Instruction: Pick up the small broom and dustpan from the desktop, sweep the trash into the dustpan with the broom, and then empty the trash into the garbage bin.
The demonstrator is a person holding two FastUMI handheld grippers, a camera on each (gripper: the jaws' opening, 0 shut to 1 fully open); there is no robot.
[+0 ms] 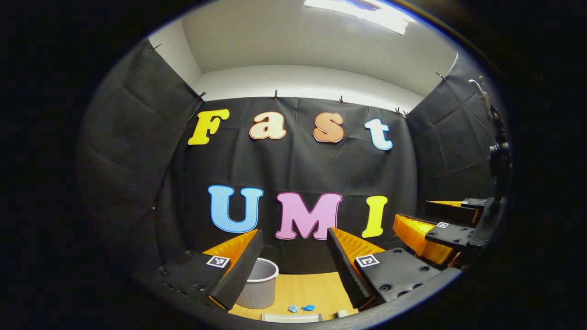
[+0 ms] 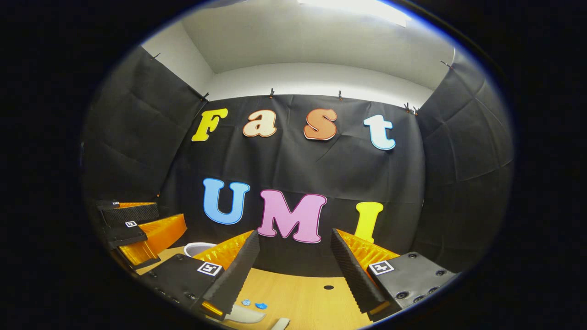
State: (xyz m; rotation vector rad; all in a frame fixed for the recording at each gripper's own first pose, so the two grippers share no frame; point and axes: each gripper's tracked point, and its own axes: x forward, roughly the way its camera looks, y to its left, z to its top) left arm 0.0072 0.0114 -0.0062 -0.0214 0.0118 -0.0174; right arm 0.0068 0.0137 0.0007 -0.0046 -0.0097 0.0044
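Observation:
Two small blue trash scraps (image 1: 301, 308) lie on the wooden desktop (image 1: 307, 286), just below my left gripper (image 1: 294, 237), which is open and holds nothing. A white garbage bin (image 1: 262, 286) stands behind its left finger. A pale flat edge (image 1: 291, 317), perhaps the dustpan, shows at the bottom. In the right gripper view the scraps (image 2: 253, 304) lie beside a pale curved piece (image 2: 245, 315) and another pale tip (image 2: 280, 323); I cannot tell which is broom or dustpan. My right gripper (image 2: 294, 234) is open and empty above the desktop (image 2: 302, 293).
The right gripper (image 1: 412, 213) hangs at the right of the left gripper view, with a dark stand (image 1: 499, 165) behind it. The left gripper (image 2: 170, 213) sits at the left of the right gripper view, above the bin's rim (image 2: 198, 247). A small dark hole (image 2: 328, 287) marks the desktop.

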